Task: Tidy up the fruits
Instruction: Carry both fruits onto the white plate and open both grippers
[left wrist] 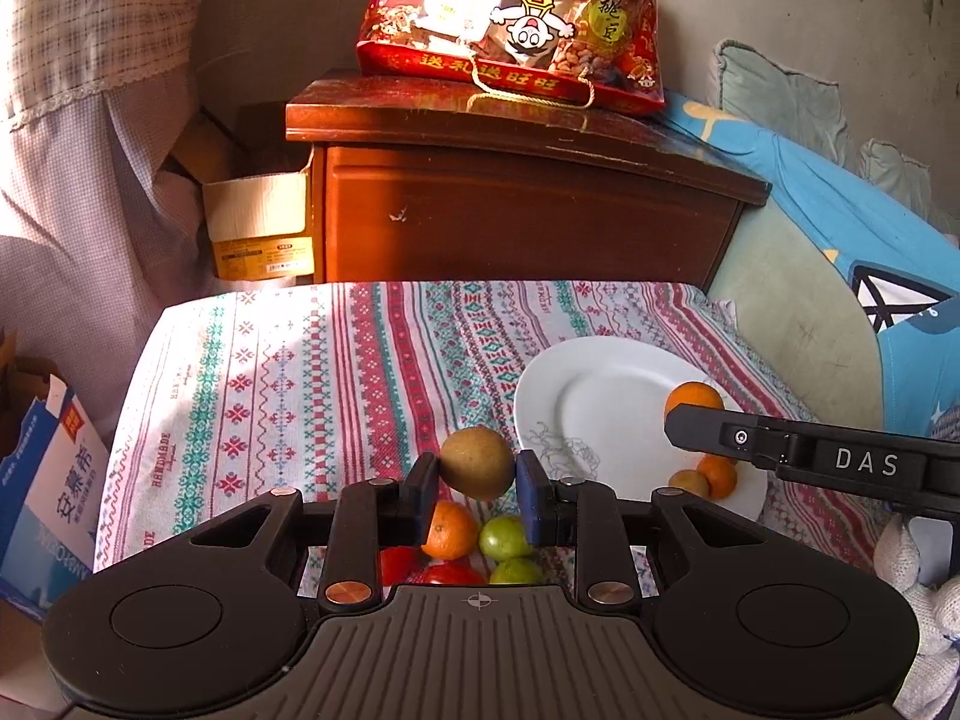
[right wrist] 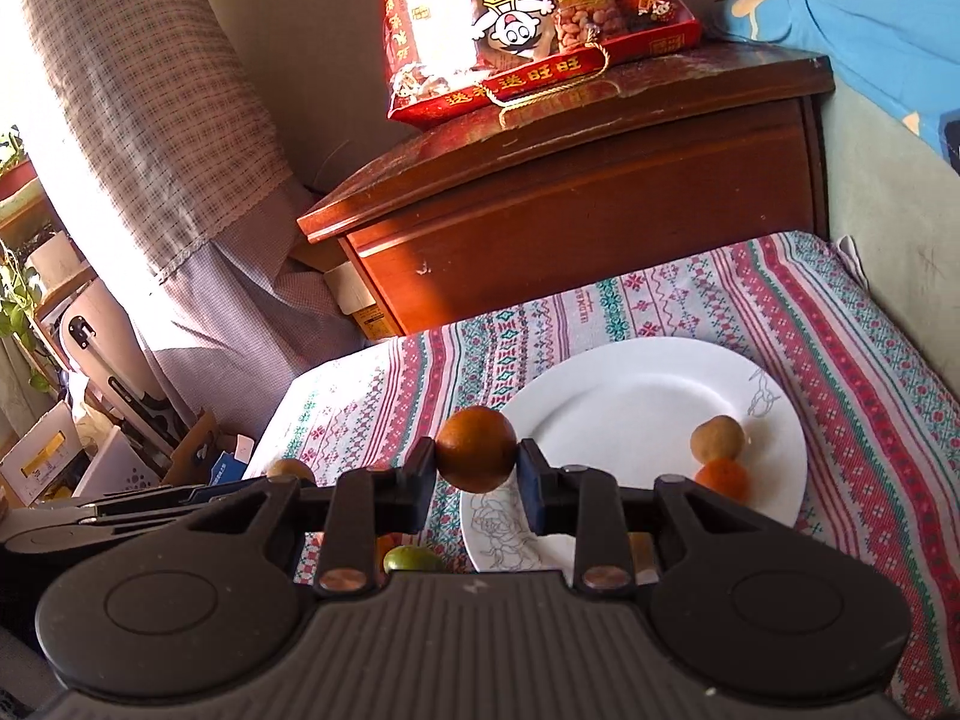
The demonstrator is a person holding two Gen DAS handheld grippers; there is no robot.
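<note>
Kiwi (left wrist: 477, 462): sitting squarely between the two fingers of the left gripper (left wrist: 478, 477), both pads pressing its sides, lifted clear of the cloth.
Left jaws: clamping on the kiwi, fruit bulging above and below the pads.
Orange (right wrist: 476, 457): being pinched between the fingers of the right gripper (right wrist: 477, 471), hanging above the near-left rim of the plate.
Right jaws: closing tight on the orange, one pad on each side.
Plate (right wrist: 630, 384): white, lying on the patterned cloth; a second kiwi (right wrist: 717, 438) and a small orange (right wrist: 723, 478) are resting on it, touching each other, near its right side.
Loose pile (left wrist: 474, 546): an orange, green fruits and red fruits are lying on the cloth just below the left fingers, partly hidden by the gripper body.
Cloth (left wrist: 288, 372): striped, covering the work surface.
Cabinet (left wrist: 516, 204): dark wood, standing behind the cloth, carrying a red snack bag (left wrist: 510, 18).
</note>
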